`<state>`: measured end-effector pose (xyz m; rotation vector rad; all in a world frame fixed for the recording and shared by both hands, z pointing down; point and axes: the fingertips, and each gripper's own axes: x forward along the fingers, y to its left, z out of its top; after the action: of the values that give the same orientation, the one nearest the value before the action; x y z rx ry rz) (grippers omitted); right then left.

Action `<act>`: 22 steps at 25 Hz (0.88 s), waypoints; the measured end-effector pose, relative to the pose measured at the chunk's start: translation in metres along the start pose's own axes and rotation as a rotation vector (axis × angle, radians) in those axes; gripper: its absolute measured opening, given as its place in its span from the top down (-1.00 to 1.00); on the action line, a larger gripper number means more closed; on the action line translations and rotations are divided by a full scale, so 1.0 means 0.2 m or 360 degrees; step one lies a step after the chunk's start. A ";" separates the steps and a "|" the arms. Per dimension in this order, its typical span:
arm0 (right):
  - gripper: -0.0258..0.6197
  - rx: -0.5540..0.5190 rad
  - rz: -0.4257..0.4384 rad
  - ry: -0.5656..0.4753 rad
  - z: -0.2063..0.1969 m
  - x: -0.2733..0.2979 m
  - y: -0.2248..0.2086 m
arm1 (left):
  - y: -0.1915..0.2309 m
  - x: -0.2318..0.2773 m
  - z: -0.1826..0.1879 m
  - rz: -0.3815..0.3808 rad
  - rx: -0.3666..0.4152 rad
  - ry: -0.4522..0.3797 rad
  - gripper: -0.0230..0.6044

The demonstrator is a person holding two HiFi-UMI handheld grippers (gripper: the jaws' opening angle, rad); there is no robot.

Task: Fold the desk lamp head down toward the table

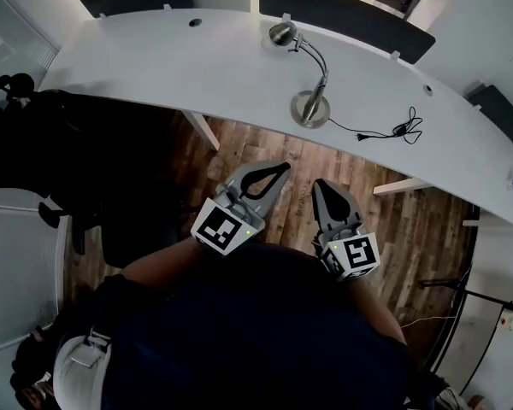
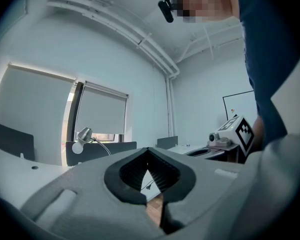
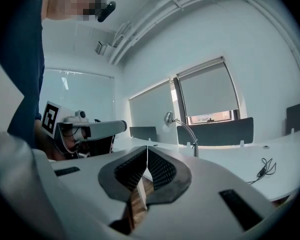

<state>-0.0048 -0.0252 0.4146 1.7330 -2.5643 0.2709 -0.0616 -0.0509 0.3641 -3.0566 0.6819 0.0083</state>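
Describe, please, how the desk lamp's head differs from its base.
The lamp head is small and rounded; the base is a wider flat disc. The head is held up on the curved neck, while the base lies flat on the white desk. The head sits nearer the far divider; the base nearer the front edge. Both look silvery.

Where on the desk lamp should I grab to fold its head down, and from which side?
Probably the thin gooseneck just behind the small lamp head: it is narrow enough for the jaws and farthest from the round base, so it should bend easily there. Come in from the near edge of the desk, with open jaws straddling the neck.
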 end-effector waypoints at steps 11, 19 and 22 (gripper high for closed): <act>0.88 0.0038 -0.0028 0.0034 0.03 0.26 -0.29 | 0.28 0.24 -0.03 0.0107 -0.0023 0.0034 0.91; 0.88 0.0027 0.0072 0.0072 0.05 0.36 -0.53 | 0.34 0.44 -0.04 0.0233 -0.0027 0.0090 0.91; 0.88 0.0018 0.0091 0.0091 0.04 0.39 -0.61 | 0.38 0.49 -0.05 0.0277 -0.0004 0.0123 0.91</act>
<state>0.0779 -0.1425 0.4310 1.6328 -2.5797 0.3325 -0.0052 -0.1611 0.3728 -3.0024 0.9513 -0.1083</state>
